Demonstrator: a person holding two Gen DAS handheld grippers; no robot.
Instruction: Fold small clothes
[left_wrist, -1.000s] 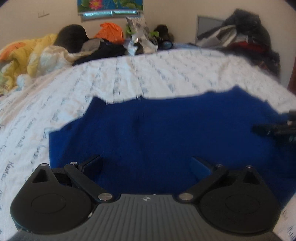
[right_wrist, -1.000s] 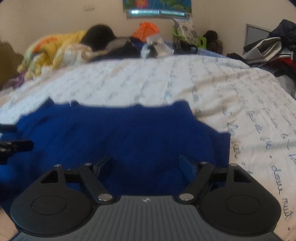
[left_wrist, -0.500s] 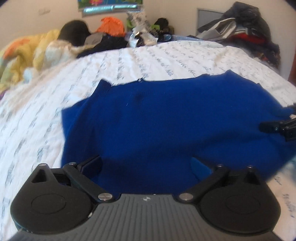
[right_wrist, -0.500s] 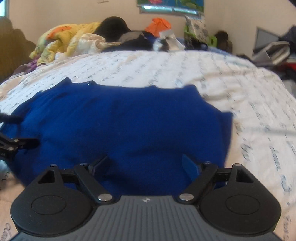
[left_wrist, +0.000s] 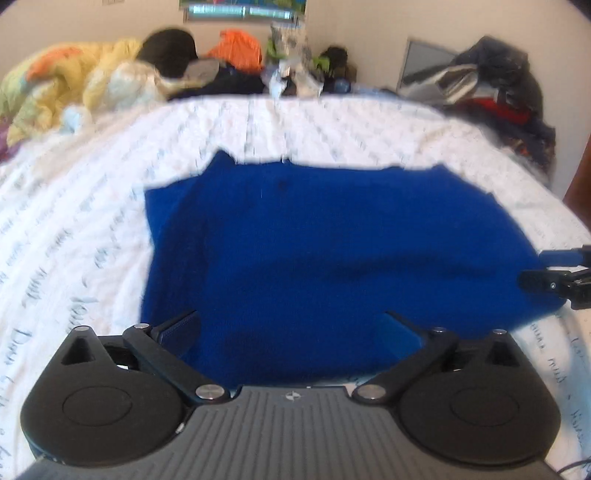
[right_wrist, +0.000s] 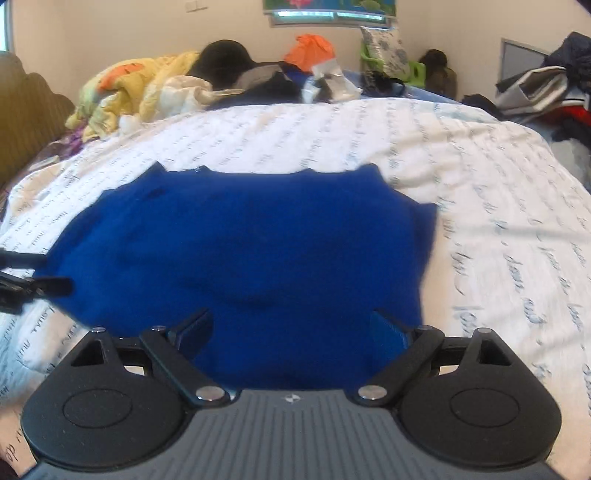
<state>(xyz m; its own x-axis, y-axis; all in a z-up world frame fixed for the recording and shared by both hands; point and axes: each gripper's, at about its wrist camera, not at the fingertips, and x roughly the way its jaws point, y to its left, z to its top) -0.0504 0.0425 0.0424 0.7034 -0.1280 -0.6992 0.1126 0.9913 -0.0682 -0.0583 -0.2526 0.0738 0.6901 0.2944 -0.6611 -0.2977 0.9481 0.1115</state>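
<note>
A blue garment (left_wrist: 332, 258) lies spread on the white printed bedsheet (left_wrist: 92, 221); it also shows in the right wrist view (right_wrist: 258, 251). My left gripper (left_wrist: 291, 328) is open, its fingers wide apart over the garment's near left edge. My right gripper (right_wrist: 291, 328) is open over the garment's near right edge. The right gripper's fingertips (left_wrist: 546, 280) show at the left view's right edge. The left gripper's fingertips (right_wrist: 40, 286) show at the right view's left edge. Neither gripper holds cloth.
Piled bedding and clothes (left_wrist: 92, 77) lie along the far side of the bed, with an orange item (right_wrist: 310, 48). A heap of dark clothes (left_wrist: 498, 92) sits at the far right. A brown headboard or sofa (right_wrist: 26, 122) stands at the left.
Both grippers have pulled back and up from the garment, so more of it and the sheet's near side shows. Both stay open.
</note>
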